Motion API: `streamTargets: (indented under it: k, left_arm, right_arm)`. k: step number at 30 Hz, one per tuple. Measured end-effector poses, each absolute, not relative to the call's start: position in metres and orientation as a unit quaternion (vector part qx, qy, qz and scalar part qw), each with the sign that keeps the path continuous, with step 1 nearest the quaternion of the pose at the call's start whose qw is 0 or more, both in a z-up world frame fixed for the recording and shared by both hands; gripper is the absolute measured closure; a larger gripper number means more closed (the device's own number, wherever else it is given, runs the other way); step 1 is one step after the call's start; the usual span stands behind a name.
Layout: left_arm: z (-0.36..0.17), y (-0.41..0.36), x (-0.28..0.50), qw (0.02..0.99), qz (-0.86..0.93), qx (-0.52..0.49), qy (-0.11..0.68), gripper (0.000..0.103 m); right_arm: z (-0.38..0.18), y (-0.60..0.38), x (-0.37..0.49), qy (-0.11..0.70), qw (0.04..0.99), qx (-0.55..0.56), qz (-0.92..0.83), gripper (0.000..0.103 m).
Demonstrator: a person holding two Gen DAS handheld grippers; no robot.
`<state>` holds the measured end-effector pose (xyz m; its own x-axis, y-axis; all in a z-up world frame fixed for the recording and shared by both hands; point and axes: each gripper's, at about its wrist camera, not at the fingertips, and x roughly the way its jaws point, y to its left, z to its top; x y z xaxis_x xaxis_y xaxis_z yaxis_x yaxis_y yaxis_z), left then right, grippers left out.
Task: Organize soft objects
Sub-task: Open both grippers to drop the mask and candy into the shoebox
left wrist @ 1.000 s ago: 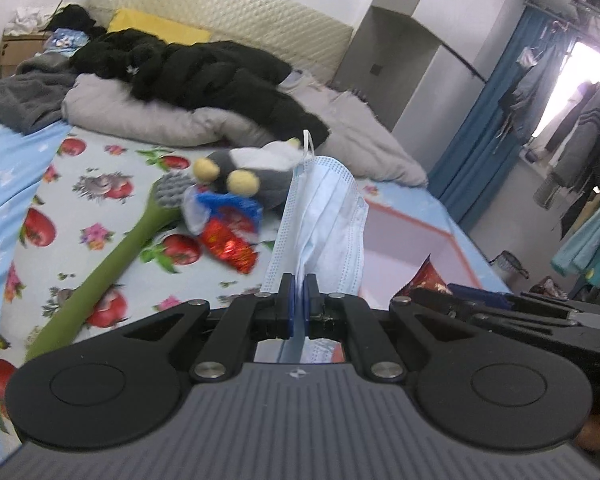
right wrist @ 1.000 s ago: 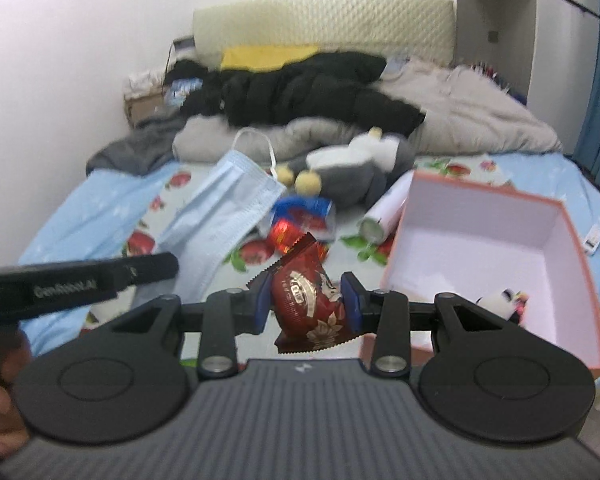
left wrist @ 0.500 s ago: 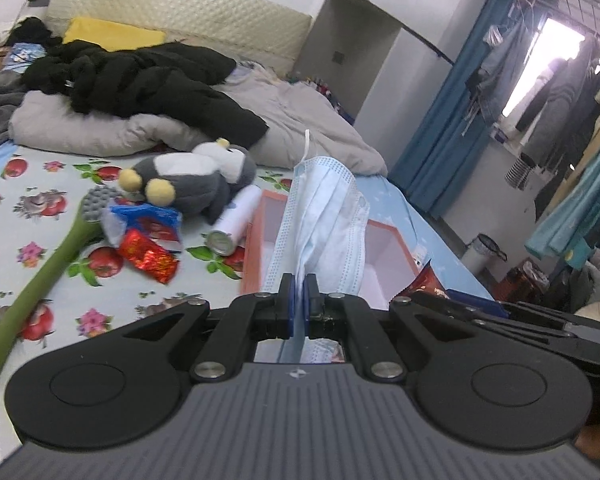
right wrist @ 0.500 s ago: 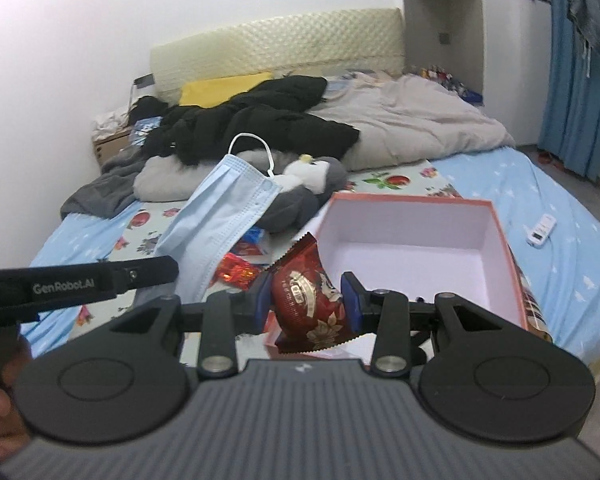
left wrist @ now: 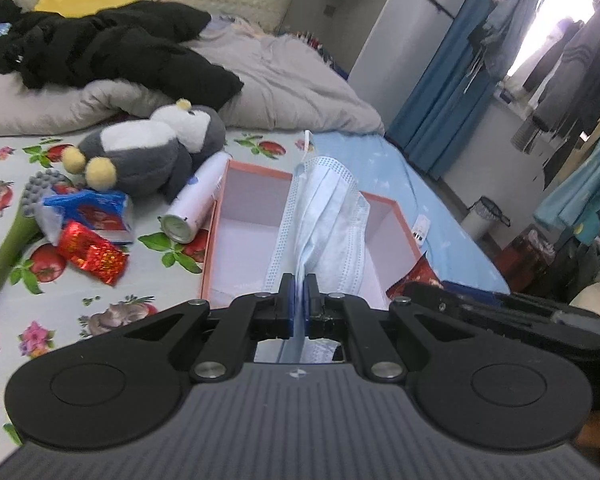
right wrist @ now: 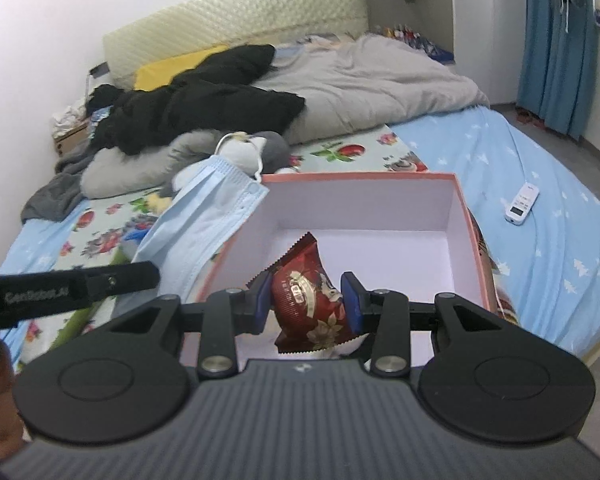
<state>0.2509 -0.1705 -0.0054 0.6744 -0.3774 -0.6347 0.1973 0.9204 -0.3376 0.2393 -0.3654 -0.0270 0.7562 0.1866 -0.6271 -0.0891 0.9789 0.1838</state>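
Left wrist view: left claw (left wrist: 299, 300) clenched on one pale blue face mask (left wrist: 324, 216), folds rising toward twelve o'clock and now hanging over the open pink box (left wrist: 247, 172). A second ago framed against the plush and the floral sheet, with only a corner of the box showing at three o'clock; now carried across so the box fills the centre. Right wrist view: right claw (right wrist: 306, 300) grasping one dark red snack packet (right wrist: 306, 300), pads pressed into both sides, and likewise swung over the box, whose white floor now lies straight ahead instead of off at three o'clock. Meaning for the task, as a judgement: both carries nearly finished, release into the box the likely next step, nothing dropped yet.

Count on the bed: one grey-and-white penguin plush (left wrist: 152, 148) at ten o'clock of the box, one white spray can (left wrist: 196, 204) touching the box's left wall, one blue wrapper (left wrist: 92, 212) and one shiny red wrapper (left wrist: 90, 254) at nine o'clock, one green long-handled brush (left wrist: 4, 256) beyond them, one white remote (right wrist: 522, 202) at two o'clock in the right view. Two claws, one box, apparently bare inside where visible.
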Motion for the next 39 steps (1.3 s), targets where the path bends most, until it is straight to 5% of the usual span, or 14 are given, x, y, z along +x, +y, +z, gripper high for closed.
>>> streamTargets:
  k: [15,22,39]
  left_arm:
    - [-0.098,-0.222,0.368,0.875,-0.146,-0.085,0.455,0.097]
    - [-0.123,-0.231,0.389,0.865,-0.145,-0.069,0.476,0.078]
    - [-0.047,-0.207,0.303,0.895,-0.155,-0.065,0.414,0.078]
  right_arm:
    - [-0.114,-0.406,0.342,0.424,0.898,0.102,0.061,0.060]
    - [-0.131,-0.413,0.354,0.446,0.884,0.123,0.070,0.059]
    - [-0.060,-0.391,0.274,0.384,0.913,0.113,0.083,0.059]
